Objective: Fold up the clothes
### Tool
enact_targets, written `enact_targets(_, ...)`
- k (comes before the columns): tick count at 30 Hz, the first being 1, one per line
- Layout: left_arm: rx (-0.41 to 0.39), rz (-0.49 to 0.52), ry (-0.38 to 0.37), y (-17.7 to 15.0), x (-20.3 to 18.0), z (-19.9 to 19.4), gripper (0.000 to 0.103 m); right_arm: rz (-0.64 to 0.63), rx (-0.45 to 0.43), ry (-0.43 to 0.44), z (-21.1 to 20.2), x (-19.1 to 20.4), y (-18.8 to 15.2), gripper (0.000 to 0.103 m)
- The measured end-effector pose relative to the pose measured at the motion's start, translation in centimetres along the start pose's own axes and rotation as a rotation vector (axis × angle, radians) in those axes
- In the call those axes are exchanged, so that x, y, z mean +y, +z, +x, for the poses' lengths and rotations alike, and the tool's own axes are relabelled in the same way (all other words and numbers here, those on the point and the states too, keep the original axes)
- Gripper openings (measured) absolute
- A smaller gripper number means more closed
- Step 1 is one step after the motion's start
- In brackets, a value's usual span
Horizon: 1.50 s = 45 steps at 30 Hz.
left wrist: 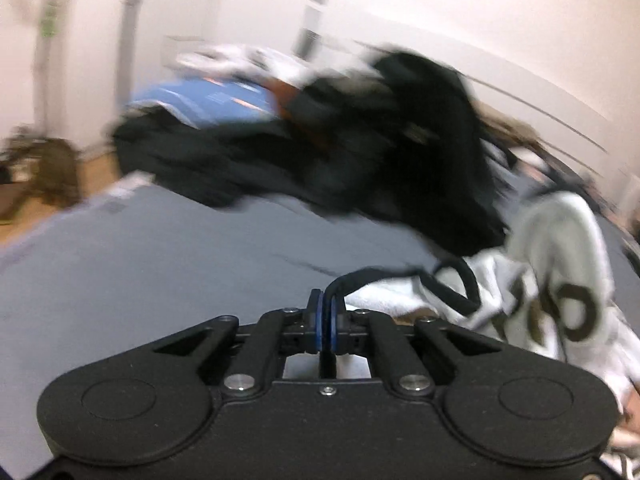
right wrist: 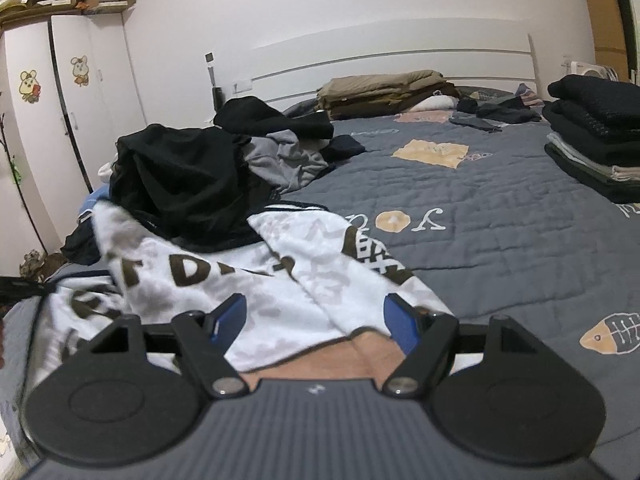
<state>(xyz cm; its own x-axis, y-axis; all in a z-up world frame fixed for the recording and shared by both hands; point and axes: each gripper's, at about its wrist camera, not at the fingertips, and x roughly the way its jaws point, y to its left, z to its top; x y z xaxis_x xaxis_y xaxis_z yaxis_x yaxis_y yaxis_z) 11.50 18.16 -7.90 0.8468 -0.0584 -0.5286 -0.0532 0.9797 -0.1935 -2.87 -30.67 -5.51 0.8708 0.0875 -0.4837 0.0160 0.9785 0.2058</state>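
Observation:
A white garment with dark brown lettering [right wrist: 280, 264] lies crumpled on the grey quilt [right wrist: 480, 220] at the near edge of the bed. My left gripper [left wrist: 326, 312] is shut on the garment's black trim band [left wrist: 456, 280], which runs off to the right into the white cloth [left wrist: 560, 248]. The left wrist view is blurred by motion. My right gripper [right wrist: 316, 320] is open, its blue pads [right wrist: 230, 316] wide apart. The white cloth lies loose between and under them, and neither pad presses on it.
A heap of black and grey clothes [right wrist: 192, 176] sits just behind the white garment, with a blue item [left wrist: 208, 100] beyond it. Folded dark clothes are stacked at the right [right wrist: 592, 136]. Tan bedding [right wrist: 384, 92] lies by the headboard. A white wardrobe [right wrist: 60, 100] stands left of the bed.

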Motion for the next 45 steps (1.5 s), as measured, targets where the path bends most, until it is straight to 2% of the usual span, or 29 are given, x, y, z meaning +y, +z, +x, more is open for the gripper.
enact_targets(2,-0.018,-0.064,0.07,0.6,2.3,-0.6,0.004,0.003,-0.003,-0.007,-0.1,-0.3,0.1,0.075)
enact_targets(3,0.0,-0.069,0.083,0.6,2.9,-0.3,0.004,0.004,-0.002,-0.01,0.0,-0.5,0.2,0.075)
enact_targets(6,0.068,-0.063,0.107,-0.2,3.9,0.7,0.006,-0.002,0.004,-0.035,0.1,-1.3,0.3,0.075)
enact_targets(8,0.081,-0.07,0.1,-0.4,3.9,0.8,0.006,-0.005,0.006,-0.054,0.1,-1.9,0.4,0.075)
enact_targets(10,0.079,-0.063,0.066,-0.1,3.4,0.5,0.015,-0.008,0.003,-0.078,0.0,-2.7,0.7,0.075)
enact_targets(12,0.063,-0.04,0.018,0.0,2.5,-0.1,0.043,-0.012,0.005,-0.116,-0.2,-3.9,0.8,0.075)
enact_targets(14,0.047,-0.017,-0.037,-0.2,1.4,-0.9,0.052,-0.012,0.01,-0.157,-0.3,-5.4,0.9,0.075)
enact_targets(16,0.049,0.005,-0.096,-0.6,0.1,-1.7,0.052,0.018,0.025,-0.198,-0.6,-7.4,0.9,0.075)
enact_targets(21,0.06,0.076,-0.218,-2.1,-3.9,-3.1,0.052,0.102,0.065,-0.237,-0.3,-11.4,-0.2,0.076)
enact_targets(24,0.077,0.102,-0.243,-3.0,-5.5,-3.1,0.053,0.148,0.108,-0.254,1.1,-12.9,-1.4,0.076)
enact_targets(28,0.088,0.104,-0.252,-3.8,-6.5,-3.6,0.053,0.193,0.179,-0.181,3.4,-12.9,-2.9,0.076)
enact_targets(31,0.088,0.074,-0.264,-4.1,-7.1,-4.1,0.055,0.158,0.219,-0.143,5.0,-11.6,-3.9,0.076)
enact_targets(35,0.087,0.073,-0.275,-4.8,-7.8,-4.8,0.058,0.185,0.261,-0.177,6.5,-11.4,-5.5,0.075)
enact_targets(37,0.094,0.061,-0.27,-5.3,-8.0,-5.0,0.058,0.212,0.262,-0.191,6.8,-11.4,-5.9,0.07)
enact_targets(38,0.098,0.047,-0.268,-5.6,-8.0,-5.0,0.058,0.21,0.253,-0.181,6.7,-11.2,-5.8,0.056)
enact_targets(39,0.103,0.031,-0.269,-5.9,-8.0,-5.1,0.058,0.212,0.245,-0.169,6.6,-11.0,-5.8,0.033)
enact_targets(41,0.115,-0.012,-0.272,-6.7,-8.0,-5.4,0.058,0.232,0.235,-0.126,6.3,-10.4,-5.2,0.014)
enact_targets(45,0.132,-0.042,-0.293,-7.9,-8.7,-6.1,0.058,0.216,0.196,-0.059,5.4,-8.3,-3.8,0.009)
